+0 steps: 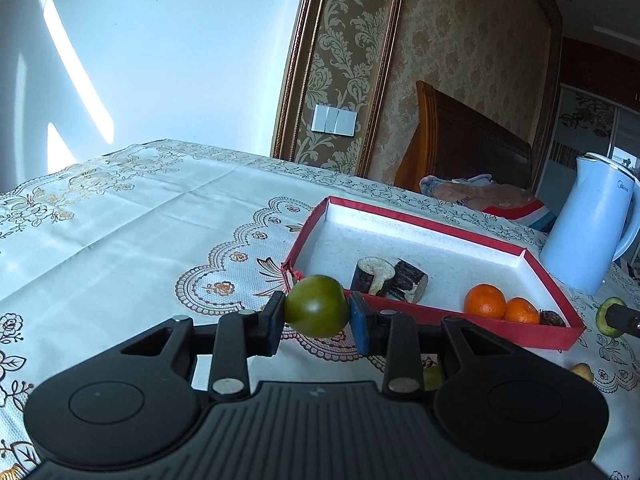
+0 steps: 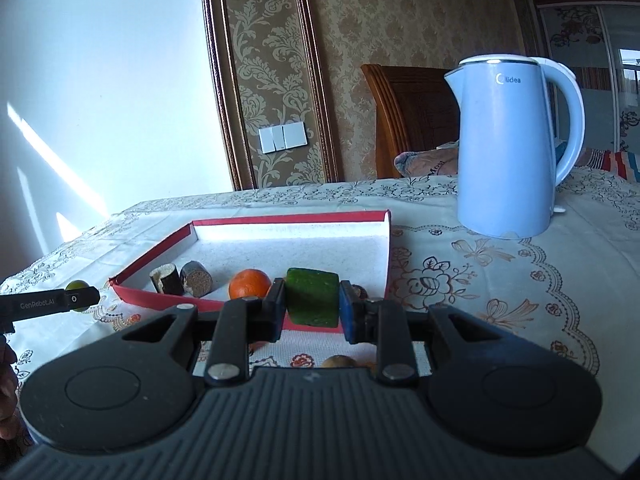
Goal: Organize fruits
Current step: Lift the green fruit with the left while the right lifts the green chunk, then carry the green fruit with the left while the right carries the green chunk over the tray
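Note:
My left gripper point(image 1: 316, 316) is shut on a round green fruit point(image 1: 316, 305), held above the tablecloth just in front of the near left corner of the red box point(image 1: 400, 214). The white-lined box holds two dark cane pieces point(image 1: 390, 278), two oranges point(image 1: 485, 301) and a small dark item point(image 1: 553, 318). My right gripper point(image 2: 312, 310) is shut on a blocky green fruit chunk point(image 2: 312, 300) above the near wall of the red box point(image 2: 132, 294). An orange point(image 2: 249, 283) and the cane pieces point(image 2: 184, 280) lie beyond it. The left gripper point(image 2: 76, 300) shows at the left edge.
A light blue electric kettle point(image 2: 508, 148) stands on the table to the right of the box. A brownish fruit point(image 2: 338, 361) lies on the cloth under my right gripper; a small yellowish one point(image 1: 582, 372) lies near the box's right corner. A wooden chair point(image 1: 460, 140) stands behind the table.

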A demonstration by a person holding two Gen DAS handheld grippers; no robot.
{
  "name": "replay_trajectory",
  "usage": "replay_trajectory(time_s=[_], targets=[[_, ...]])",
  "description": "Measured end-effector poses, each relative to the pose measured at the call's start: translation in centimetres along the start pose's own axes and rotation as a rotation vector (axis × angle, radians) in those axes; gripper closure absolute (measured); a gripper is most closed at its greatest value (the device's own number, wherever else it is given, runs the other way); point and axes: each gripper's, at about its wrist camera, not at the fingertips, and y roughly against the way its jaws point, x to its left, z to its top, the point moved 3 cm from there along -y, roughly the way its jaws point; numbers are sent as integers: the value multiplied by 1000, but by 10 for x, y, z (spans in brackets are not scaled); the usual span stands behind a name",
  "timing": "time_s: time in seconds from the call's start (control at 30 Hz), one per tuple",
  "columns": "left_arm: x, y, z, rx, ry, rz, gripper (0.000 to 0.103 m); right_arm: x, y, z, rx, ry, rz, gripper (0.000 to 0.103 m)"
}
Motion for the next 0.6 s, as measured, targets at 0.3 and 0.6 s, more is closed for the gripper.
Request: replay_trajectory(time_s=[0.3,0.6], targets=[[31,19,30,-58,51,15,70,-45,34,47,-109,-57,-59,77],[42,19,30,-58,76,40,70,-47,22,38,-73,-64,-49,77]])
